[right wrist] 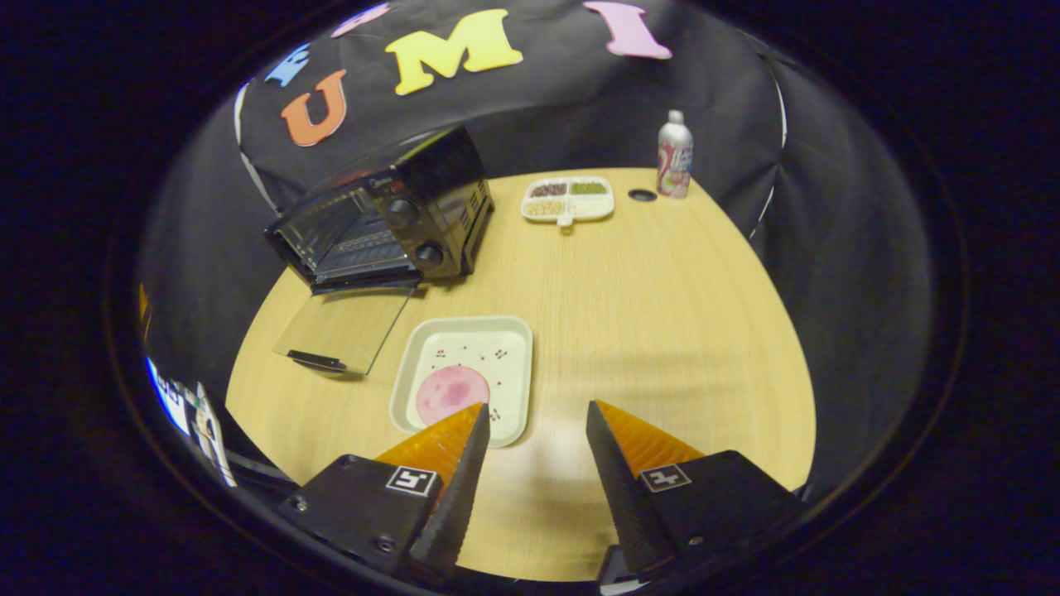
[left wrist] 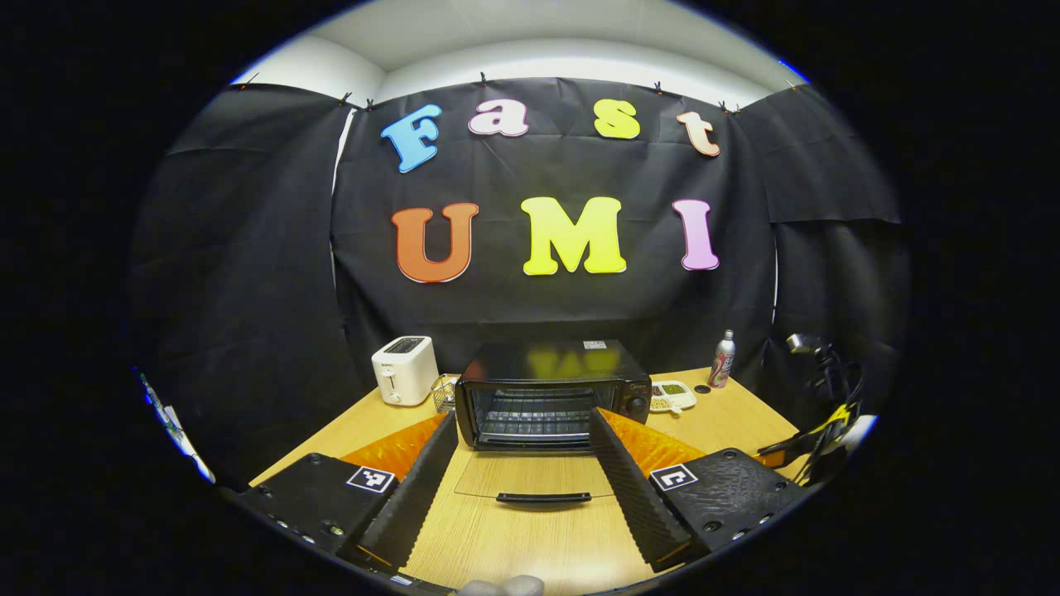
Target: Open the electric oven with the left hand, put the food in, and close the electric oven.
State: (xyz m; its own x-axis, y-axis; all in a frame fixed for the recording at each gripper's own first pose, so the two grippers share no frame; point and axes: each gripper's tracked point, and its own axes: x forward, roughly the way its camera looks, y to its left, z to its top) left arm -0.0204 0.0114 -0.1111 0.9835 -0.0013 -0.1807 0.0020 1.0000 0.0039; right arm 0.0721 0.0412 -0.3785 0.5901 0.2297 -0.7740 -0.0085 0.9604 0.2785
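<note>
— Oven (left wrist: pixel 546 396) position?
— Boxy black metal, near the table's (right wrist: pixel 646 331) back edge; its glass door (left wrist: pixel 534 476) lies folded flat on the pale wood, wire rack showing inside.
— Food?
— Round pink slice (right wrist: pixel 451 393) on a square, rounded-corner tray (right wrist: pixel 509 348), mid-table toward the front edge.
— Tongs?
— Left gripper (left wrist: pixel 522 439) spread wide above the door's bar handle (left wrist: pixel 543 498), holding nothing. Right gripper (right wrist: pixel 537 418) also parted, empty, ridged fingers (right wrist: pixel 617 463) at the tray's near rim.

Wooden table (right wrist: pixel 646 314) bears oven (right wrist: pixel 389 219), tray (right wrist: pixel 464 377), toaster (left wrist: pixel 404 369), bottle (right wrist: pixel 675 155).
</note>
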